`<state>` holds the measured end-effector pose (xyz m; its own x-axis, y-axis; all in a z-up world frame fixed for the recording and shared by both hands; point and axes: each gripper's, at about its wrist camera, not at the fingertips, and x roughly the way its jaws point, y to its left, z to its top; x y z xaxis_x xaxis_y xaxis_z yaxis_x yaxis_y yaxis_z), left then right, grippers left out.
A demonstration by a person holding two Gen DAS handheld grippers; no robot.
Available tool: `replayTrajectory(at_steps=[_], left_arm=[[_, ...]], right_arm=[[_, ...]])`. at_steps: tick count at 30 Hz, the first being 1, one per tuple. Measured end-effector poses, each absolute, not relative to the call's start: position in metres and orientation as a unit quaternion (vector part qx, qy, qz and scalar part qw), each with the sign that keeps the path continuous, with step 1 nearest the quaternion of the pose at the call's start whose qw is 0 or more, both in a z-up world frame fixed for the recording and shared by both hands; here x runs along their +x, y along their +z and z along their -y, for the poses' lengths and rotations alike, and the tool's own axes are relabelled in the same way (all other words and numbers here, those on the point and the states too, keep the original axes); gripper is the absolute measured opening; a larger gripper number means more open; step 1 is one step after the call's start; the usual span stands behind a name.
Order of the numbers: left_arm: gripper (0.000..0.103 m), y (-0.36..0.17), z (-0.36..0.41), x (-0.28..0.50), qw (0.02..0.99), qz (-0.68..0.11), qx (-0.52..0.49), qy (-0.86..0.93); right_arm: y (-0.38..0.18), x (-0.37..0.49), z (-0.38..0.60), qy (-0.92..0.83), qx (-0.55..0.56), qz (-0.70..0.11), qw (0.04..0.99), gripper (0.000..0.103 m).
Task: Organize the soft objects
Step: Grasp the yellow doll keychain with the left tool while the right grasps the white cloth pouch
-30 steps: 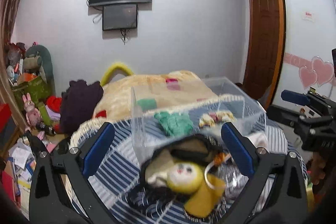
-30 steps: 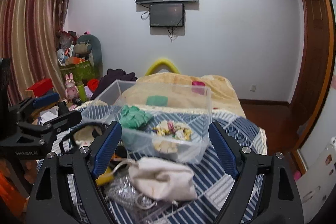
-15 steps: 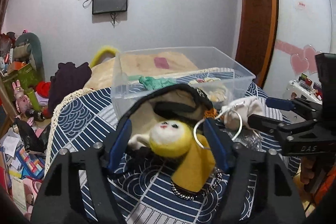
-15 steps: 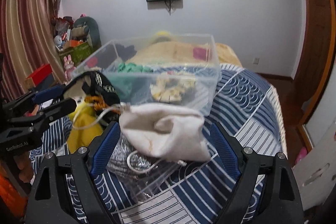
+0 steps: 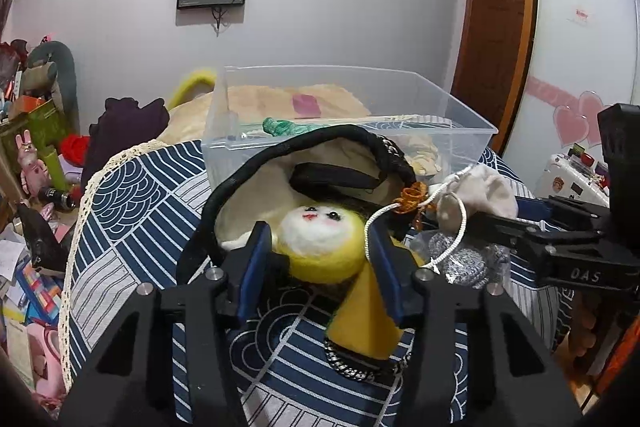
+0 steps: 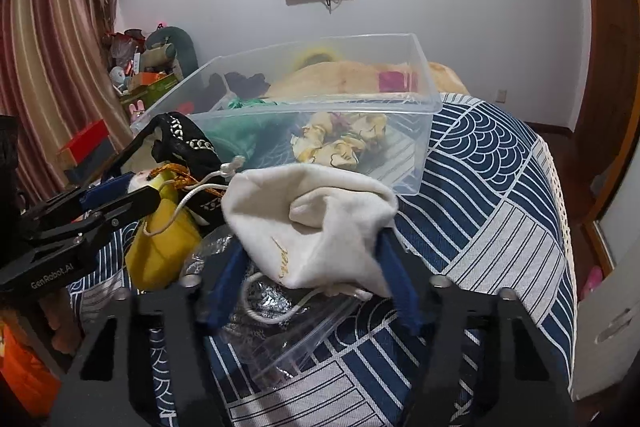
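A yellow felt doll (image 5: 320, 247) with a white face lies on the blue patterned cloth (image 5: 132, 203). My left gripper (image 5: 320, 251) has its blue pads against both sides of the doll's head. A cream drawstring pouch (image 6: 320, 223) lies to the right, and my right gripper (image 6: 312, 267) has closed on its lower part. A black-rimmed cream bag (image 5: 304, 167) lies behind the doll. A clear plastic bin (image 6: 320, 95) behind holds a green soft item (image 6: 236, 131) and a yellow floral piece (image 6: 340, 139).
A clear plastic bag with silvery items (image 6: 260, 303) lies under the pouch. Toys and boxes (image 5: 36, 131) clutter the floor to the left. A dark garment (image 5: 124, 127) and a beige blanket (image 5: 280, 99) lie behind the bin. A wooden door (image 5: 492, 27) is on the right.
Both grippers moved forward and down to the objects. The left jaws narrowed around the doll's head, the right jaws narrowed onto the pouch.
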<state>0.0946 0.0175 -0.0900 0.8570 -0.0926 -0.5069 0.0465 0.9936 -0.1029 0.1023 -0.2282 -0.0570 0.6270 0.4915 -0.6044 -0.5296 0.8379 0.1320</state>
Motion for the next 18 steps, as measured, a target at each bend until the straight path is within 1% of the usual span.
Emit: replayTrajectory(at_steps=[2, 5, 8, 18], left_arm=[[0.045, -0.091, -0.018, 0.095, 0.962, -0.267, -0.047, -0.041], [0.042, -0.091, -0.017, 0.093, 0.962, -0.266, -0.043, -0.040], [0.041, -0.089, -0.014, 0.086, 0.964, -0.261, -0.039, -0.039], [0.040, -0.061, -0.023, 0.059, 0.975, -0.214, -0.050, -0.031]], right_arm=[[-0.056, 0.101, 0.230, 0.287, -0.029, -0.324, 0.901, 0.036], [-0.054, 0.098, 0.232, 0.286, -0.032, -0.319, 0.903, 0.027], [-0.050, 0.095, 0.234, 0.286, -0.032, -0.311, 0.906, 0.024], [-0.029, 0.082, 0.241, 0.288, -0.023, -0.281, 0.915, 0.024]])
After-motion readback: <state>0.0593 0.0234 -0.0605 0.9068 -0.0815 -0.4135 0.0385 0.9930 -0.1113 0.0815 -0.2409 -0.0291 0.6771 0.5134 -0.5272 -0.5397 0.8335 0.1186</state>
